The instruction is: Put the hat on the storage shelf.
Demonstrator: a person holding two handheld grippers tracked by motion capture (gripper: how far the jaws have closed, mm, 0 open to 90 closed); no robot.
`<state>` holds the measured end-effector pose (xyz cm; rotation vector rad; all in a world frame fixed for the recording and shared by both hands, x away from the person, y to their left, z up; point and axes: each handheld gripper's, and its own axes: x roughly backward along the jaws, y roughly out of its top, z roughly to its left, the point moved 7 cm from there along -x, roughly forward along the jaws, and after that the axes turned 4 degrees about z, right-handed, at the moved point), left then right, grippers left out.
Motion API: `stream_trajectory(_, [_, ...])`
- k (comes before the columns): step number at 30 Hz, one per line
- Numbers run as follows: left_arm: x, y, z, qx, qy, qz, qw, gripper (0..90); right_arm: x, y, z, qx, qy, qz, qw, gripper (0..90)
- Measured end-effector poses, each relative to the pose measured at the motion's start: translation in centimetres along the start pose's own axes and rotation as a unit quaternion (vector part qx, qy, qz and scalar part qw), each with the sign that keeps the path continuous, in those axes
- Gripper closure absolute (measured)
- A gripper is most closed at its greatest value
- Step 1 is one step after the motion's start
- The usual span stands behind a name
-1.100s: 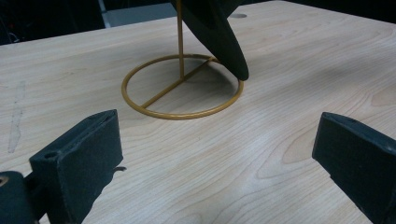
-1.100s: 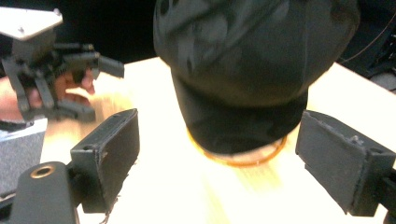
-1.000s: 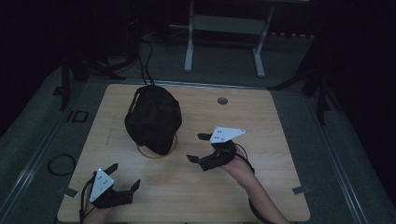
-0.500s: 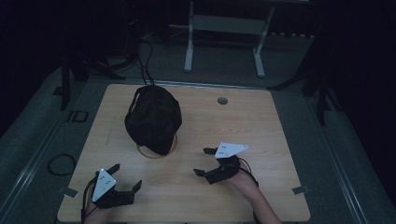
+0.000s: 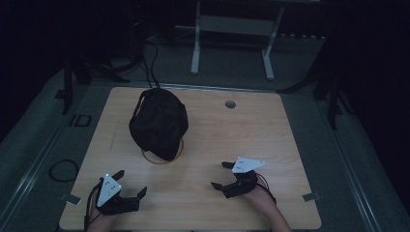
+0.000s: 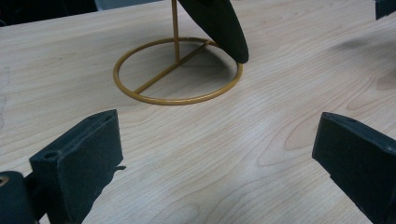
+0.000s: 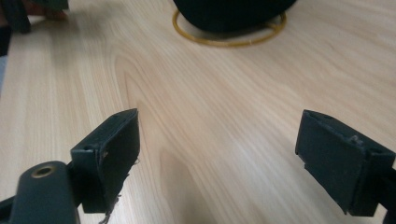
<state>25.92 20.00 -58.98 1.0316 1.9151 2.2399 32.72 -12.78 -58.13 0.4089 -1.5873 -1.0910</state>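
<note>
The black cap (image 5: 158,123) hangs on a gold wire stand (image 5: 163,157) toward the far left of the surface (image 5: 270,135), lifted off the wood so it keeps its shape. Both claws rest near the front edge, well apart from it: the left claw (image 5: 131,186) and the right claw (image 5: 221,175) each have jaws spread wide and empty, aimed at the stand as if ready for a reach.

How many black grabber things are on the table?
2. The left gripper is at the table's near left corner; the right gripper is near right. Both are open.
</note>
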Motion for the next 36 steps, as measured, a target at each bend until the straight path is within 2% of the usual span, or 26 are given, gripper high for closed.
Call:
stream_trajectory(13, [0.0, 0.0, 0.1, 0.005, 0.001, -0.002, 1.0, 2.0, 2.6, -2.8, -1.7, -0.029, -0.031, 0.002, 0.9991, 14.2])
stream_trajectory(20, [0.0, 0.0, 0.1, 0.005, 0.0, -0.001, 1.0, 2.0, 4.2, -3.9, -2.6, -0.029, -0.054, 0.006, 0.9981, 14.3])
stream_trajectory(24, [0.0, 0.0, 0.1, 0.005, 0.001, -0.001, 1.0, 2.0, 4.9, -4.2, -3.0, -0.027, -0.057, 0.003, 0.998, 14.3])
stream_trajectory(30, [0.0, 0.0, 0.1, 0.006, 0.0, -0.002, 1.0, 2.0, 5.4, -4.7, -4.0, -0.038, -0.071, 0.003, 0.9967, 14.3])
stream_trajectory(36, [0.0, 0.0, 0.2, 0.008, 0.001, -0.001, 1.0, 2.0, 5.4, -4.8, -4.2, -0.044, -0.072, 0.001, 0.9964, 14.4])
